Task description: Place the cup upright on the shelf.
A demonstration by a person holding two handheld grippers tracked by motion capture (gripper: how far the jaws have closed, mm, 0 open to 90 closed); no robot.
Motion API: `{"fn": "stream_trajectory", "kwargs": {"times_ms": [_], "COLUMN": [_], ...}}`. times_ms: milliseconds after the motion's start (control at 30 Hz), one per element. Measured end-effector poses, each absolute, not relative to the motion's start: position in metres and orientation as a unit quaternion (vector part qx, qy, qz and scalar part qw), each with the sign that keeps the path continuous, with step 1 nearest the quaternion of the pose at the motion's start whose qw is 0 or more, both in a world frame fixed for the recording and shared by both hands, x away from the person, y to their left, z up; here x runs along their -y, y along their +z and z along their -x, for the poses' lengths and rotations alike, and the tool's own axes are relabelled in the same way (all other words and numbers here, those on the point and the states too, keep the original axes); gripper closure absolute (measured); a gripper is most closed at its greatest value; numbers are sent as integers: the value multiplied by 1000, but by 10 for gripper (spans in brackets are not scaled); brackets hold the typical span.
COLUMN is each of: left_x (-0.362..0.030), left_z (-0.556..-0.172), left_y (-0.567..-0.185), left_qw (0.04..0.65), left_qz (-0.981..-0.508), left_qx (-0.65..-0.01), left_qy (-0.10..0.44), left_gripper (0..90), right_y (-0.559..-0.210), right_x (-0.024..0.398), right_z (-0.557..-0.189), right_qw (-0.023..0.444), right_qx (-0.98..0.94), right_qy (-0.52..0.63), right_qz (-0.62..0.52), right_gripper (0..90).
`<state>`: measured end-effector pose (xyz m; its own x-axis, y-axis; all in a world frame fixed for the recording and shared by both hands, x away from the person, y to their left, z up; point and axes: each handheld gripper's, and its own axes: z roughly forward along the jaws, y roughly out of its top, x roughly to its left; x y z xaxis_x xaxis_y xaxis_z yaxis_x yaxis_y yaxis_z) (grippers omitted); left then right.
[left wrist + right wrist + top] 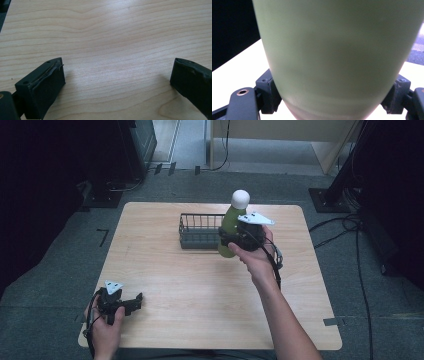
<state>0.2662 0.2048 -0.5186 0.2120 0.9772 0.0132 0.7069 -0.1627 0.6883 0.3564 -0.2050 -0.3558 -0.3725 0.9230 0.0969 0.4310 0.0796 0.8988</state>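
A green bottle (231, 222) with a round white cap (240, 197) stands upright just right of a dark wire basket (200, 231) near the table's far middle. My right gripper (229, 239) is shut on the bottle's lower body; in the right gripper view the green body (337, 55) is pressed between both jaws. It looks lifted slightly off the table. My left gripper (136, 301) rests at the near left corner of the table, held by a hand. Its jaws stand wide apart over bare wood, with nothing between its fingers (47, 87).
The light wooden table (200, 290) has open room across its middle and right. Dark equipment and cables lie on the grey floor around it. A cable trails from each gripper along the forearms.
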Motion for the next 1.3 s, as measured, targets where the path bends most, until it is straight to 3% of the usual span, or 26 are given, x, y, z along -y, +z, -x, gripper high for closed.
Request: {"fn": "stream_trajectory", "kwargs": {"times_ms": [733,1300], "left_x": [-205,-205], "left_z": [-266,-266], "left_y": [-519,-519], "left_qw": [285,284], "left_qz": [-725,-725], "left_qx": [-581,-581], "left_qy": [237,237], "left_gripper": [0,0], "right_y": [-340,-367], "right_x": [209,195], "right_z": [-407,-442], "right_qw": [290,325], "right_qx": [-628,-629], "right_qy": [516,470], "right_qz": [-505,-528], "right_gripper": [202,202]}}
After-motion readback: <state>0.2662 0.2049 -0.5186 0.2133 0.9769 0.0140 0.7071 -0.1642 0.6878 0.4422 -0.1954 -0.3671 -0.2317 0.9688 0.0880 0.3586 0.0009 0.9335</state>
